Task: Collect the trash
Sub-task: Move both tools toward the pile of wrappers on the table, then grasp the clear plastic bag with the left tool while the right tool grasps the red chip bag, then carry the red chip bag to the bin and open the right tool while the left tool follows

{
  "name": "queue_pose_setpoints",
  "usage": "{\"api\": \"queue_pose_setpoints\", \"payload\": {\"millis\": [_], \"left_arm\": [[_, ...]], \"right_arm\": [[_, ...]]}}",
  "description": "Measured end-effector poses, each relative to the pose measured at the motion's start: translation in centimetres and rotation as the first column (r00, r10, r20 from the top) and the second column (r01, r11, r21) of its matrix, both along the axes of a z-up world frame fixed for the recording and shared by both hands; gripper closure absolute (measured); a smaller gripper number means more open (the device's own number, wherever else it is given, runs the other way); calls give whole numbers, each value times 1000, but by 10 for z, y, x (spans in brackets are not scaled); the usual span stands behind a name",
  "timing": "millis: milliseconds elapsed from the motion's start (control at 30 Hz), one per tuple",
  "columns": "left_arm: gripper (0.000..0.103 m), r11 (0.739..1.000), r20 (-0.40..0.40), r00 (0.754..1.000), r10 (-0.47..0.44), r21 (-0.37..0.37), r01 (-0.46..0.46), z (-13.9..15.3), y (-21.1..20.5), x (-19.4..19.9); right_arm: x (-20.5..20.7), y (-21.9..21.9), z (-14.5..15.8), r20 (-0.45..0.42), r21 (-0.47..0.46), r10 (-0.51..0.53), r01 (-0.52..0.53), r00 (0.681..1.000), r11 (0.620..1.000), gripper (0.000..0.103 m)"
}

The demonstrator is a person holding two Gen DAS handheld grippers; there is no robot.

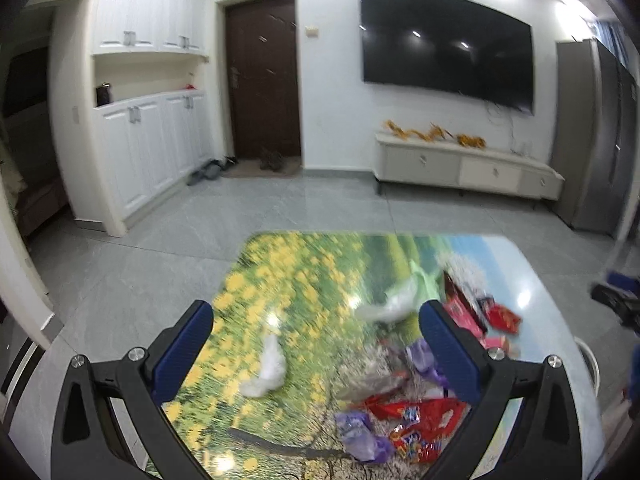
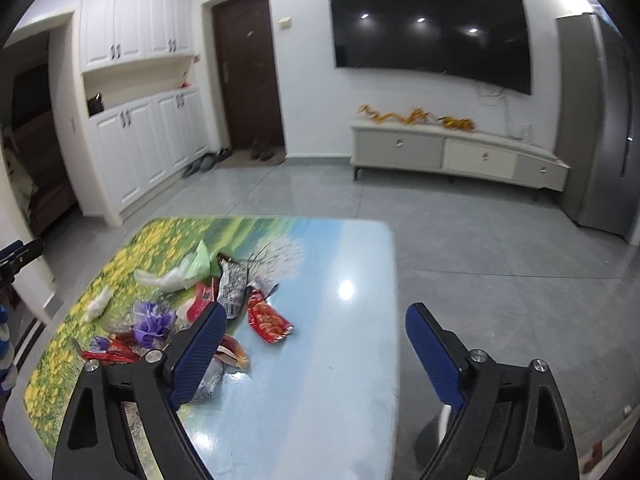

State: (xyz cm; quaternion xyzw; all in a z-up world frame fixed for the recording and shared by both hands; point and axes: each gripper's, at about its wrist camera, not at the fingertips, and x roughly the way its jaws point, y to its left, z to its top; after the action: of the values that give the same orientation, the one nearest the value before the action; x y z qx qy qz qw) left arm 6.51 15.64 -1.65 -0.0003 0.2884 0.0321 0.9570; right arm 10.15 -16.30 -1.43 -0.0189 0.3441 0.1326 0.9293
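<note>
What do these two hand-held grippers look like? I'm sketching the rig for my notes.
Both match: the left hand-held gripper and right hand-held gripper have black angular frames with triangular cut-outs, silver round bolts at the joints, and two flat fingers faced with ribbed blue pads. No cables, markings or sleeves show.

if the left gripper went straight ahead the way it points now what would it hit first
Probably the crumpled white tissue on the flower-print table, which lies low between the open left gripper fingers. Depth is unclear, so it might pass above it.
</note>
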Motion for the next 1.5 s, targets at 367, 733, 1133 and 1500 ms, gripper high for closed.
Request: {"api": "queue_pose_setpoints", "payload": {"millis": [367,733,1133,1500], "left_arm": [[17,959,-280,917,-283,-54,279,-85,-26,52],[79,922,-425,823,-377,-93,375,-125,-46,74],[90,946,-306,896,-322,-65,318,-67,-40,51],[90,808,-192,787,-587,-83,583,-3,-207,54]], "right_arm": [[73,45,-67,-184,8,162,-164,969,986,34],[102,65,-101,-293,-1,247,-259,924,966,57],[80,48,-83,-231,73,271,-261,934,963,88],[14,-99,-39,-142,141,46,-25,989,990,88]]}}
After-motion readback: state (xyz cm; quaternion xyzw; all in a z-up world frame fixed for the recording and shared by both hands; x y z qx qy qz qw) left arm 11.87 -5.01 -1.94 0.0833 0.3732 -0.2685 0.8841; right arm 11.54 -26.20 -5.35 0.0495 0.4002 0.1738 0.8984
